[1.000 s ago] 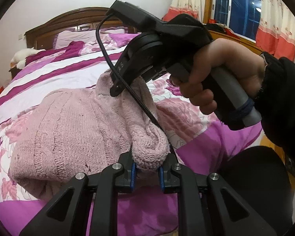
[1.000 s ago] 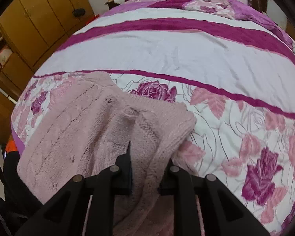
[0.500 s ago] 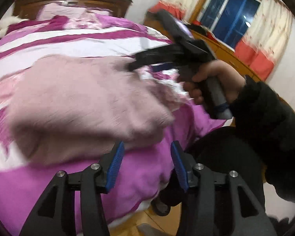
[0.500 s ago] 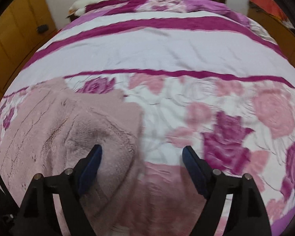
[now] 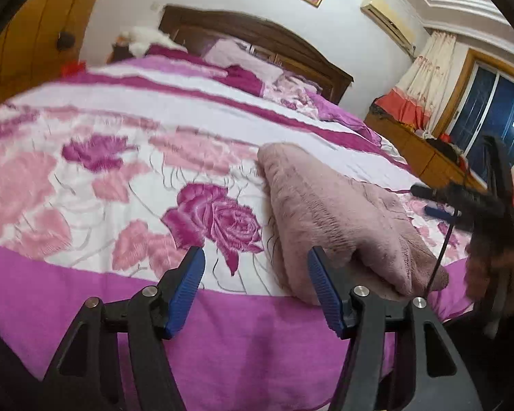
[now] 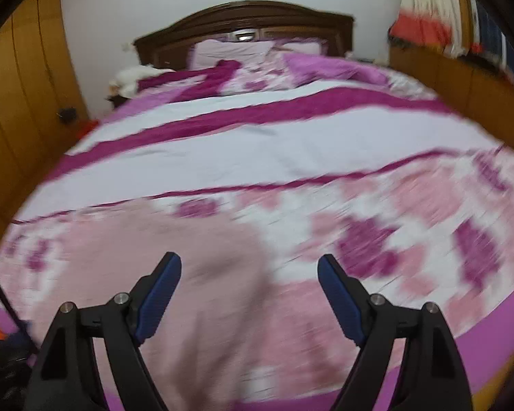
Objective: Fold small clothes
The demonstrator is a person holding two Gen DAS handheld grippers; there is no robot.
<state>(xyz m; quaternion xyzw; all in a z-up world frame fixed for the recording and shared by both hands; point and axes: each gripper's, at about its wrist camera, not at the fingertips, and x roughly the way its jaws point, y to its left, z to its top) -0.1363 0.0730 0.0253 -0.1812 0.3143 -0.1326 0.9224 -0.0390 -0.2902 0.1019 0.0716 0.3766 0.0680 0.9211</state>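
A folded pink knit sweater lies on the bed near its front edge. In the left wrist view it sits just ahead and to the right of my left gripper, which is open and empty, apart from the cloth. My right gripper is open wide and empty above the sweater, which is blurred in the right wrist view. The right gripper also shows at the right edge of the left wrist view, held in a hand beyond the sweater.
The bed has a floral pink, white and purple cover with a purple border at the front edge. A wooden headboard and pillows are at the far end. Wooden wardrobes stand left, a window with curtains right.
Both grippers have let go of the sweater, opened and pulled back. The sweater now lies folded on the bed. The left view has swung left, the right view has lifted.
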